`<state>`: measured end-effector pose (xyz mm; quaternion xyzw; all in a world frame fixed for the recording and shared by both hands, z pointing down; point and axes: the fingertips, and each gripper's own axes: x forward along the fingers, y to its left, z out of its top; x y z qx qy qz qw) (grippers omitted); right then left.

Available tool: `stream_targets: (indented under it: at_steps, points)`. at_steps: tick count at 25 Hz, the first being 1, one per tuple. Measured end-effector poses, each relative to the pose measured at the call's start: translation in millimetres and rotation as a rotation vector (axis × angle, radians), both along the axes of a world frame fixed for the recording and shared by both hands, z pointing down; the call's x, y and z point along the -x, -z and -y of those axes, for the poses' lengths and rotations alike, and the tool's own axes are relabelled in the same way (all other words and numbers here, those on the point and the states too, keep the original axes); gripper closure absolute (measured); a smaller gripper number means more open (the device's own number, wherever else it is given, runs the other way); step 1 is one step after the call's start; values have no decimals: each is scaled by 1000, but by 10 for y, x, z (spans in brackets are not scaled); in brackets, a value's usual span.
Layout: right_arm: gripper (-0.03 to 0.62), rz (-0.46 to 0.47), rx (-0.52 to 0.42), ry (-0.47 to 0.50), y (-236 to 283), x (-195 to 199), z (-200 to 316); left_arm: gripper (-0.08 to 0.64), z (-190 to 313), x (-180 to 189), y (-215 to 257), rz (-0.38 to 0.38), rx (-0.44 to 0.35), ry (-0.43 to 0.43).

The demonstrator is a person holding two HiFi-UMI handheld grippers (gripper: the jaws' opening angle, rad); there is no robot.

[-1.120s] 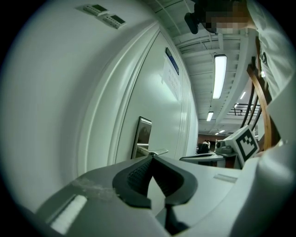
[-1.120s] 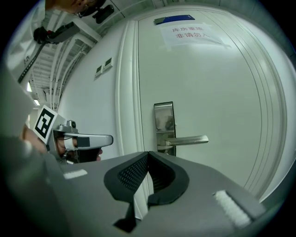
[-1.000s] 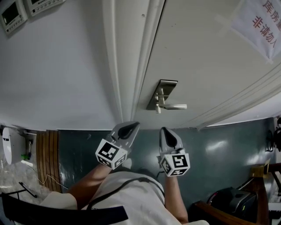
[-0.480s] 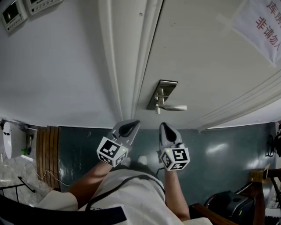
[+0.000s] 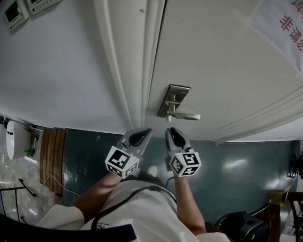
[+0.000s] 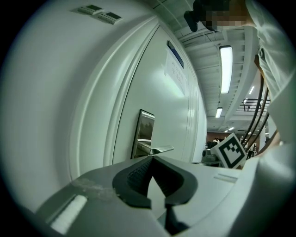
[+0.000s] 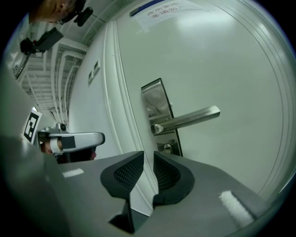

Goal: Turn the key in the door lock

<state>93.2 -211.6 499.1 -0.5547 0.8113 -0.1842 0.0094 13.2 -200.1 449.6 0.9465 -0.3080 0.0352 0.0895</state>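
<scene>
The white door [image 5: 222, 71] carries a steel lock plate [image 5: 173, 100] with a lever handle [image 5: 187, 116]. In the right gripper view the lock plate [image 7: 159, 115], the lever handle [image 7: 189, 119] and the lock cylinder [image 7: 167, 148] below it are plain; no key shows clearly. My right gripper [image 5: 171, 131] sits just below the lock, short of it. Its jaws are opening, a narrow gap [image 7: 148, 155] between them with nothing in it. My left gripper [image 5: 142, 132] hangs beside it near the door frame, its tips [image 6: 151, 159] meeting and empty.
The moulded door frame [image 5: 142, 71] runs left of the lock. A paper notice [image 5: 284, 23] hangs on the door's upper right. Wall panels [image 5: 14, 12] sit at upper left. Below lie a dark green floor [image 5: 236, 160], wooden slats [image 5: 52, 160] and a black object [image 5: 241, 227].
My right gripper has shifted left and closer to the lock, ending nearer the left gripper. The left gripper has hardly moved.
</scene>
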Motion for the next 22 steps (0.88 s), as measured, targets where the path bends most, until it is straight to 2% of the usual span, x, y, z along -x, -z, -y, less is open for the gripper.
stream_targets:
  at_steps: [2,4,11,16,22]
  points:
    - [509,51,13,12,-53,-12,57,555,-9,-24,-23,4,5,11]
    - [461,104,31,24,-112,-20,103,555,-24,-41,-57,9,14,21]
    - [446,278,77,26,-299,-85,274,555,-21,-52,-99,21,27,54]
    - [388,434,109,46,-387,-52,355,555,4,-2,-132,34,32,77]
    - [387,574,117,26,-409,-83,439,555,-1,31,-149,40,34,91]
